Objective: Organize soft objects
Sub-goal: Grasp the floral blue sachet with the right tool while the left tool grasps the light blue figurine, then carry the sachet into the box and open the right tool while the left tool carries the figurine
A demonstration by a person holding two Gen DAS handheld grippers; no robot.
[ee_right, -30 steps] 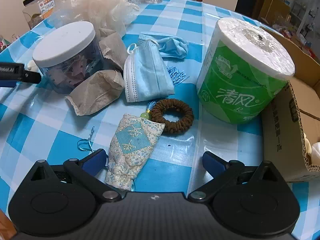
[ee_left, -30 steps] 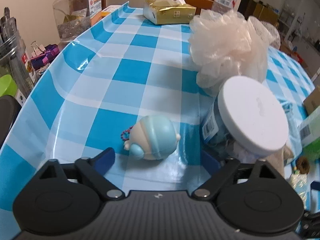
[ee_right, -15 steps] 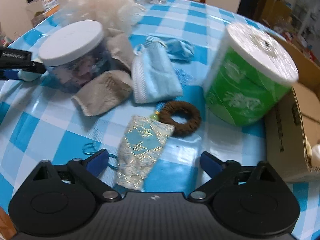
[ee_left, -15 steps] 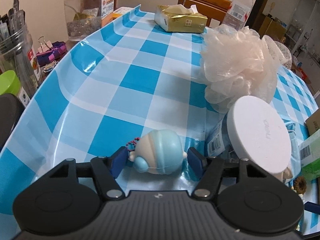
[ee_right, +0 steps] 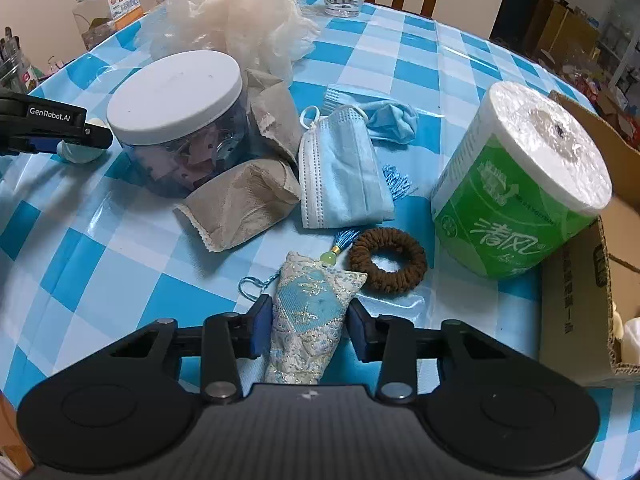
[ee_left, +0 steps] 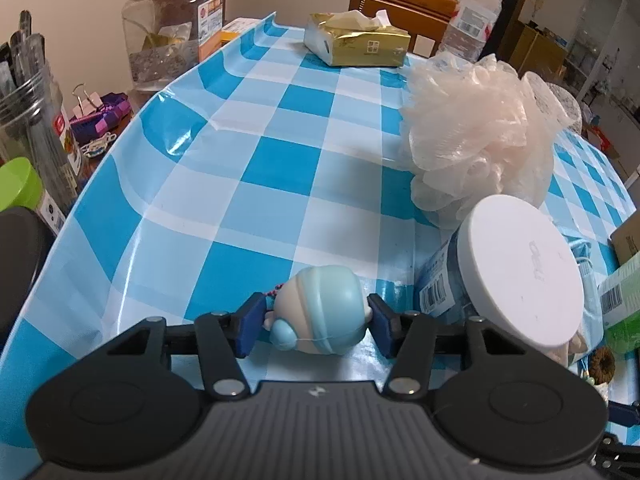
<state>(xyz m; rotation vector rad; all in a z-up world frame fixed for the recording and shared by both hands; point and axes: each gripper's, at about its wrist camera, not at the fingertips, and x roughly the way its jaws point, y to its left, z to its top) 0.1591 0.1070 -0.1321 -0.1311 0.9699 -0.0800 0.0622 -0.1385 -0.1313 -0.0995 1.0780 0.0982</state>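
Note:
My left gripper [ee_left: 314,322] is shut on a soft light-blue and cream squishy toy [ee_left: 320,314], both pads touching its sides, low over the checked tablecloth. It also shows in the right wrist view [ee_right: 80,152] at far left. My right gripper [ee_right: 308,328] is shut on a blue and cream embroidered sachet [ee_right: 310,320] that lies on the table. Beside the sachet lie a brown scrunchie [ee_right: 387,260], blue face masks [ee_right: 340,172], beige cloth pouches [ee_right: 240,200] and a pale mesh bath pouf [ee_right: 236,24].
A white-lidded clear jar [ee_right: 176,120] stands between the grippers. A green-wrapped toilet roll [ee_right: 520,176] and an open cardboard box [ee_right: 592,280] are at right. A tissue pack [ee_left: 356,40], a water bottle [ee_left: 472,16], a food jar [ee_left: 172,20] and pens [ee_left: 32,120] line the far and left edges.
Both grippers have closed: the left pads now press the squishy toy, and the right pads have closed in on the sachet. The left gripper also moved forward around the toy.

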